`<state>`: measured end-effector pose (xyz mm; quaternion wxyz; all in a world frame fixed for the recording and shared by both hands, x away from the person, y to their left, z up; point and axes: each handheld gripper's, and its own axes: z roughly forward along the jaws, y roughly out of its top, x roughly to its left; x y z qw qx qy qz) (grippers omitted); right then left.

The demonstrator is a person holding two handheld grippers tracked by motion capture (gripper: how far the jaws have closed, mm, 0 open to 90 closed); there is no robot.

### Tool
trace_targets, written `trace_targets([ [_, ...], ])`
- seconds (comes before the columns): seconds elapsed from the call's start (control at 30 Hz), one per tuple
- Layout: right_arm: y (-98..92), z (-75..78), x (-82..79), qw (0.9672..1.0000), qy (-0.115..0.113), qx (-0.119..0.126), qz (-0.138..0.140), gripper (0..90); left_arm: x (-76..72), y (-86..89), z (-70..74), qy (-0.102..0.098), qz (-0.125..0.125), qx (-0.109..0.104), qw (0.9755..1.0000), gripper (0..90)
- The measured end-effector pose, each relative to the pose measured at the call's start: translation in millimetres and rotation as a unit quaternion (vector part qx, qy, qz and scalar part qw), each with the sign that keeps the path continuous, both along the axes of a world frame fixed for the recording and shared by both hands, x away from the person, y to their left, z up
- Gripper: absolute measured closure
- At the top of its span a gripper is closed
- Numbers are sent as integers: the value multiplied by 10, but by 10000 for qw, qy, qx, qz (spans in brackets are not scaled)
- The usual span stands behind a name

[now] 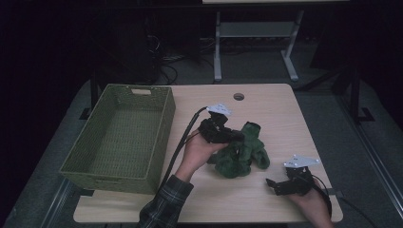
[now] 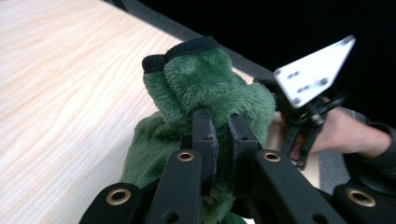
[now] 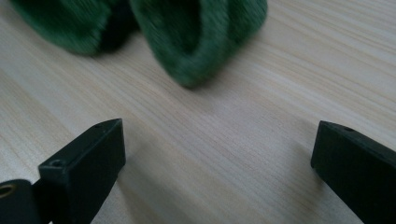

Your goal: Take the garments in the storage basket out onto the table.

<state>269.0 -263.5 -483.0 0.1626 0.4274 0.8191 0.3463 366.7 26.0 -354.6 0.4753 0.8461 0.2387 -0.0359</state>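
Far left of the table (image 1: 285,118): green woven basket (image 1: 85,164), open side up, one handle slot in the far wall, long side parallel to the table's left edge.

Right of the basket, near the table's middle: left gripper (image 1: 236,136), held from below by the left hand (image 1: 197,151) in a plaid sleeve (image 1: 164,206), black cable trailing back toward the basket's near corner, grey plate on top. Jaws pressed nearly together, clamped on a fold of the green plush garment (image 1: 240,154). Same grip in the left gripper view: left gripper (image 2: 223,135) pinching the fuzzy fabric (image 2: 205,88), black ribbed cuff (image 2: 187,49) raised above the jaws.

Garment position: bunched in a heap on the table, centre to right of centre, well apart from the basket, one part lifted at the clamped point.

Near right corner of the table: right gripper (image 1: 270,184), held by the right hand (image 1: 311,202), resting low over the wood, pointed toward the garment but clear of it. Right gripper view: right gripper (image 3: 217,149) with jaws wide apart, bare tabletop between them, green fabric (image 3: 196,37) ahead, not touched.
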Motion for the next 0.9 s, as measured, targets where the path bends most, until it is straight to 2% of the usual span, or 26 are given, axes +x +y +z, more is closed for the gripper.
trace_targets([
  [0.17,0,0,0,10000,4,-3,1,25,84,-12,-275,127,66,149,9998,840],
  [0.43,1,0,-1,10000,8,2,-4,25,210,-22,-645,112,180,334,9992,839],
  [0.5,1,0,-1,10000,8,4,-3,25,228,-39,-706,135,228,444,9987,838],
  [0.77,0,0,-1,10000,7,-3,-1,25,272,-124,-915,105,168,766,9969,820],
  [0.83,0,0,-1,10000,8,-2,-2,25,266,-128,-919,85,170,763,9969,788],
  [0.9,0,0,-1,10000,8,-1,-3,26,248,-119,-873,-3,211,815,9964,714],
])
